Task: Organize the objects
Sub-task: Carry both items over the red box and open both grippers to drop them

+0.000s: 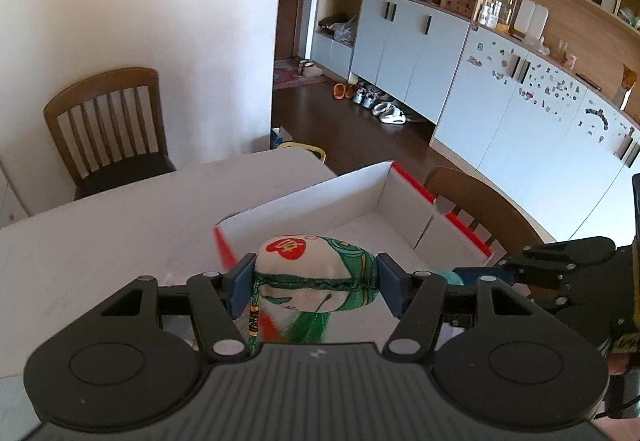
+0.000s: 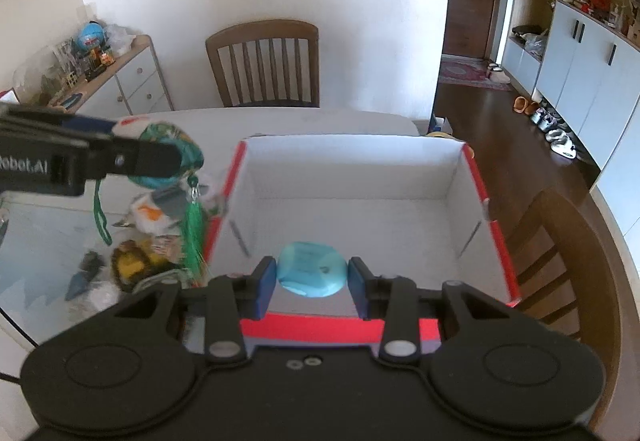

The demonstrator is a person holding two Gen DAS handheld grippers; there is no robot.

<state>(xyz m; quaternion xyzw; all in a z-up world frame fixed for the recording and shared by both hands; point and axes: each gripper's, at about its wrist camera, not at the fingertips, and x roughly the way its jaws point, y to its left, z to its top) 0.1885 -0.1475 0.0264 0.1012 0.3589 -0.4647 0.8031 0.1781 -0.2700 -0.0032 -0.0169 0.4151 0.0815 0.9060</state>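
The left gripper [image 1: 316, 283] is clamped across the middle of a stuffed cloth sachet [image 1: 316, 273], white with green trim and a red heart patch, and carries it in the air just short of the near wall of the open cardboard box [image 1: 360, 197], white inside with red edges, that stands on the white table [image 1: 100, 233]. The pads dent the fabric at its seam, so the sachet looks soft, light and squashy; a grip across the padded body seems sound, while its green cord and tassel [image 2: 192, 229] hang loose below and could catch on the box rim. The right gripper [image 2: 312, 277] is closed on a small turquoise case [image 2: 312, 269], rounded and glossy, and holds it over the near part of the box interior, which looks bare. That case looks hard, smooth and light, probably slippery, so squeezing it on its flatter opposite sides, as here, seems the safest hold. Left of the box, a heap of other small items [image 2: 140, 241] lies on the table, too blurred to name
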